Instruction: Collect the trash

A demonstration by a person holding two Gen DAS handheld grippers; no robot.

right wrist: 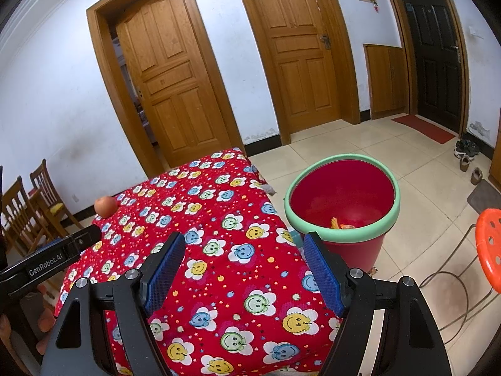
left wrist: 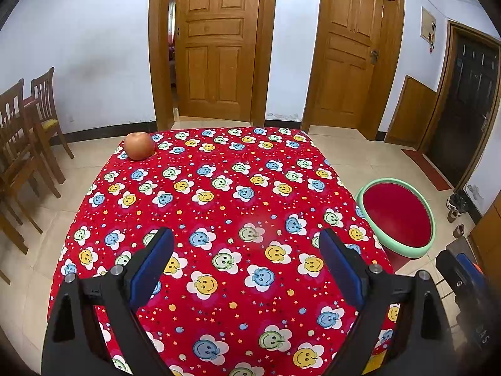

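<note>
On the tabletop [left wrist: 219, 194] lies a red cloth with smiley flowers all over it. My left fingers [left wrist: 247, 244] hang above the near part of the cloth. They are wide apart and hold nothing. My right fingers [right wrist: 244, 253] hang over the right edge of the tabletop. They are wide apart too, with nothing between them.

One apple [left wrist: 139, 145] sits on the far left corner of the tabletop, well apart from both of my fingers. It is round and orange-red.

Beside the tabletop, on the floor to the right, stands a red bin [right wrist: 341, 194] with a green rim. Some orange and yellow scraps [right wrist: 341, 224] lie at the bottom of it.

Wooden chairs [left wrist: 28, 125] stand by the wall on the left. An orange stool [right wrist: 490, 244] stands on the floor on the right, past the bin.
</note>
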